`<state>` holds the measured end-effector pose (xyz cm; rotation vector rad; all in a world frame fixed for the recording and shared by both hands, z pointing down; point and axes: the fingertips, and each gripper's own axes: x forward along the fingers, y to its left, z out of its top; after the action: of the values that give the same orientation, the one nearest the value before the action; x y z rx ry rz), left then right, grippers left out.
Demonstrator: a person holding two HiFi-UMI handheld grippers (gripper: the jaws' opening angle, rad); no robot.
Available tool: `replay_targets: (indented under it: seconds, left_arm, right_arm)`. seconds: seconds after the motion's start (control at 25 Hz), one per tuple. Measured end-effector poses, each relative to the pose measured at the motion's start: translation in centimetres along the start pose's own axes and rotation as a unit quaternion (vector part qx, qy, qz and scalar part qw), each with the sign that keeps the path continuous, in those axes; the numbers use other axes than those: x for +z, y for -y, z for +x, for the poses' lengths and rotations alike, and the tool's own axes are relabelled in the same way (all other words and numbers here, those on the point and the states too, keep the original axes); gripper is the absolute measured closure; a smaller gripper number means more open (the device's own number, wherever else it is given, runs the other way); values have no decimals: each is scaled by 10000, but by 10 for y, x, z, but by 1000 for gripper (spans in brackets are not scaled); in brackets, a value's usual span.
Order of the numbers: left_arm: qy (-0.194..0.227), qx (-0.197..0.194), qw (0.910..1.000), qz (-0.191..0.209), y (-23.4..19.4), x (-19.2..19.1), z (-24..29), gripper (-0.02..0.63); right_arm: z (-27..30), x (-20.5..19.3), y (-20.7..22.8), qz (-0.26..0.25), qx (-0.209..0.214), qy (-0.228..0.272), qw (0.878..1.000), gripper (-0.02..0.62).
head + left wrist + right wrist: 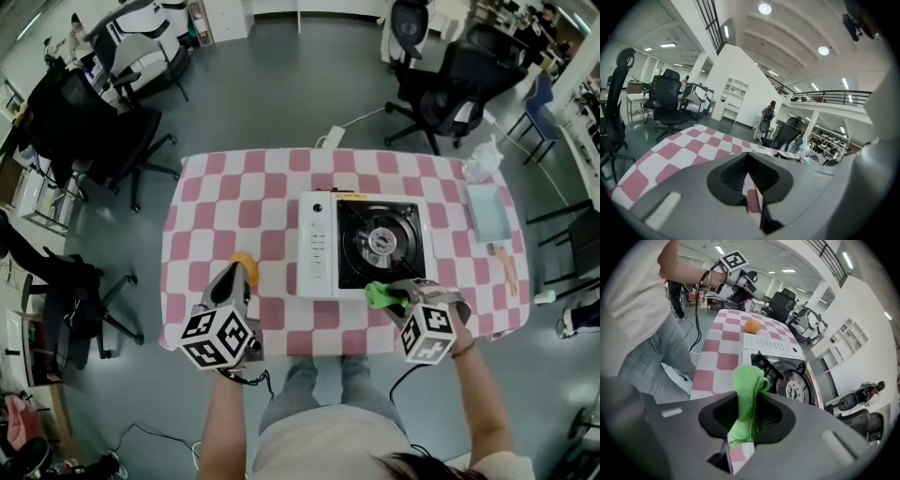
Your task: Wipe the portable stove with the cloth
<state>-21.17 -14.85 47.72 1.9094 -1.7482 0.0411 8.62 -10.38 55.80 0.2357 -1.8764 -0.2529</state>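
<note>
At stove (pixel 375 246) front edge | right tool (pixel 744 420) pinches cloth (pixel 749 379), partly hidden inside | left tool (pixel 750 180) pressed together

Portable stove (pixel 319 246): mid-frame, on the table (pixel 216 216).
Round object (pixel 243 260): on the table left of the stove, just above the left gripper (pixel 240 277).
Tray (pixel 489 212): table's right end.
Cloth (pixel 379 294): in the right gripper (pixel 394 298), at the stove's lower edge.
Office chairs (pixel 450 89): upper left and upper right, beyond the table.
</note>
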Motion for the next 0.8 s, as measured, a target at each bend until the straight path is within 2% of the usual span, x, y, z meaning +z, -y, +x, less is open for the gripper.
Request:
replay_targets:
  seconds: [0.8]
  left_arm:
    - [23,118,9999,54,-28,7,-22,606]
  right_arm:
    - [15,59,-5,-36,-43,511,9987,505]
